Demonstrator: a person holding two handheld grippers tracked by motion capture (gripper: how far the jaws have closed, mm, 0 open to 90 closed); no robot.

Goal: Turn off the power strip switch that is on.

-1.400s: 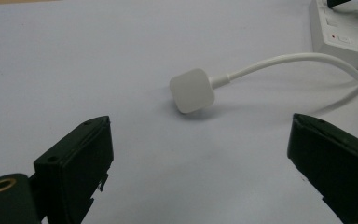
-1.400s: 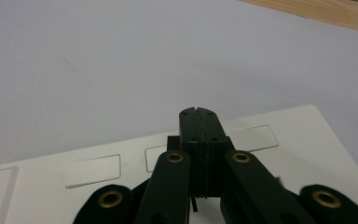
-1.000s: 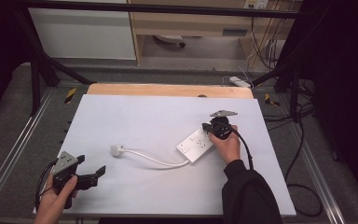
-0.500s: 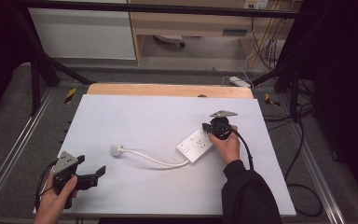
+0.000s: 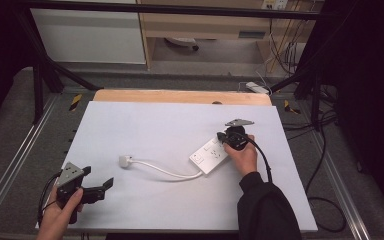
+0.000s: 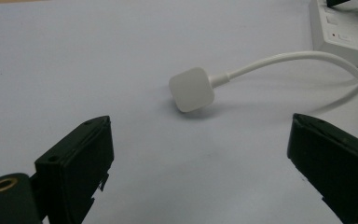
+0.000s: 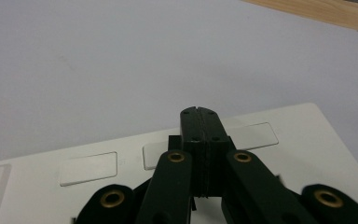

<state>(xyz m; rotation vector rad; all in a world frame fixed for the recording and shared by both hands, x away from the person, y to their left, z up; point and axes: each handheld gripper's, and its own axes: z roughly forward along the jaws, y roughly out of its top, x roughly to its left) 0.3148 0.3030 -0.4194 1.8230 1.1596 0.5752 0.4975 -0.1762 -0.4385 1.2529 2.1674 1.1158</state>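
My right hand-held gripper (image 7: pixel 199 112), pressed together, pins the strip (image 5: pixel 209 156); next my left (image 5: pixel 109 183), spread, should close on the plug (image 6: pixel 191 89).

Power strip (image 6: pixel 340 28) cut off by the top and right edges in the left gripper view; in the right gripper view (image 7: pixel 279 158), cropped at left and bottom, part covered by the right gripper (image 7: pixel 199 112). Plug (image 6: pixel 191 89) pins hidden beneath its body. Markings on the strip too blurred to read.
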